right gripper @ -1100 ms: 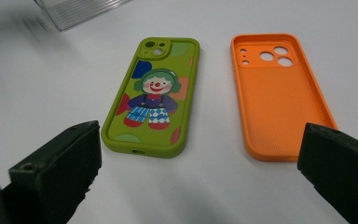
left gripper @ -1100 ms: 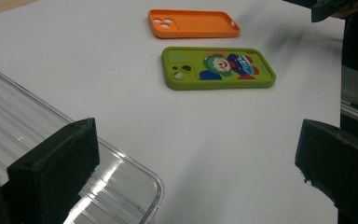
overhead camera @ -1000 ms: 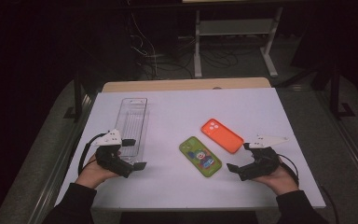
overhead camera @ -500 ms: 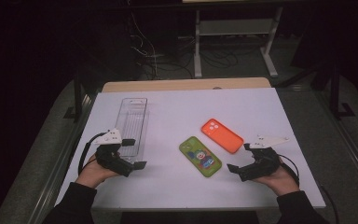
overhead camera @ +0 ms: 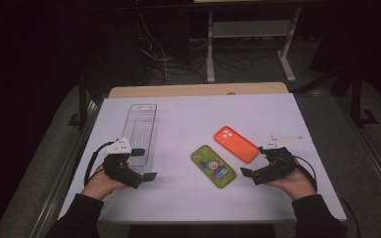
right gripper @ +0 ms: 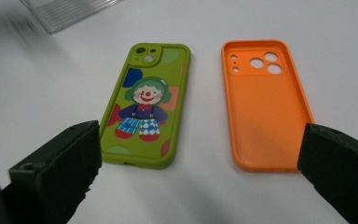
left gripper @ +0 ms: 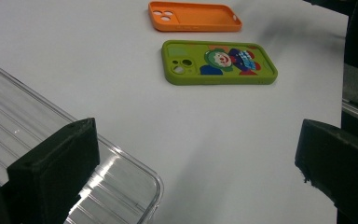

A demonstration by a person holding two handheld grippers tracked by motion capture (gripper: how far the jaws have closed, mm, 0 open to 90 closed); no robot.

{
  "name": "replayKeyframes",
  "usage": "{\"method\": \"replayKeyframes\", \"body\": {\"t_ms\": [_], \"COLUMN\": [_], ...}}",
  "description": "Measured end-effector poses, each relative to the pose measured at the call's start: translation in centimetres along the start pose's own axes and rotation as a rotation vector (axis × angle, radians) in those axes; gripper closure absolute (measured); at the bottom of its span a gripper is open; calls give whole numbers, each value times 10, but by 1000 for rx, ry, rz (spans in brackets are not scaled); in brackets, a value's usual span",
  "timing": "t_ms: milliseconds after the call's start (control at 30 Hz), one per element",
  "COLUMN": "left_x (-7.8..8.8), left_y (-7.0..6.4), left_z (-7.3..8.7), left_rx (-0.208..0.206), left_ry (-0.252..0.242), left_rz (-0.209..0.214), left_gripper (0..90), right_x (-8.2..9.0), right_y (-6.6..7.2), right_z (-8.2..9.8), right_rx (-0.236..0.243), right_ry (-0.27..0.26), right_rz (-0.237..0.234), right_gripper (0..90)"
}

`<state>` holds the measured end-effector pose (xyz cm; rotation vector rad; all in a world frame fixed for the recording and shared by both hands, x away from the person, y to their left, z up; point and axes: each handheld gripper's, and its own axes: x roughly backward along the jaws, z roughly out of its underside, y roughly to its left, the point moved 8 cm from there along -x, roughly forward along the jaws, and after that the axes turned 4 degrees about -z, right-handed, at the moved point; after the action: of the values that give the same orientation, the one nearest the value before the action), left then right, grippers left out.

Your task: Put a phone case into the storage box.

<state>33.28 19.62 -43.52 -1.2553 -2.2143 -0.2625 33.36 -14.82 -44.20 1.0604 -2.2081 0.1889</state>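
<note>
Left gripper [overhead camera: 146, 164]: held low at the table's near left, jaws wide apart and holding nothing, one jaw over the near end of the clear tray [overhead camera: 141, 130].
Right gripper [overhead camera: 254, 164]: near right, jaws spread wide, nothing between them, pointed at both cases.
Green case [overhead camera: 213, 166]: flat on the white table [overhead camera: 188, 119], clown picture up, near centre.
Orange case [overhead camera: 236, 144]: hollow side up, just beside the green one, apart from it.

A green phone case [overhead camera: 213, 166] with a clown picture lies flat mid-table; an orange case [overhead camera: 236, 144], apparently hollow-side up, lies at its 2 o'clock.
</note>
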Motion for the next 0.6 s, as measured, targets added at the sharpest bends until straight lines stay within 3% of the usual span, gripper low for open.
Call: {"method": "replayKeyframes", "body": {"t_ms": [600], "left_x": [-1], "left_y": [0], "left_z": [1], "left_rx": [3], "left_ry": [-1], "left_rz": [0], "left_gripper": [0], "right_x": [-24], "right_y": [-12], "right_z": [-26], "right_rx": [-4], "right_ry": [59], "right_rz": [10], "right_gripper": [0]}}
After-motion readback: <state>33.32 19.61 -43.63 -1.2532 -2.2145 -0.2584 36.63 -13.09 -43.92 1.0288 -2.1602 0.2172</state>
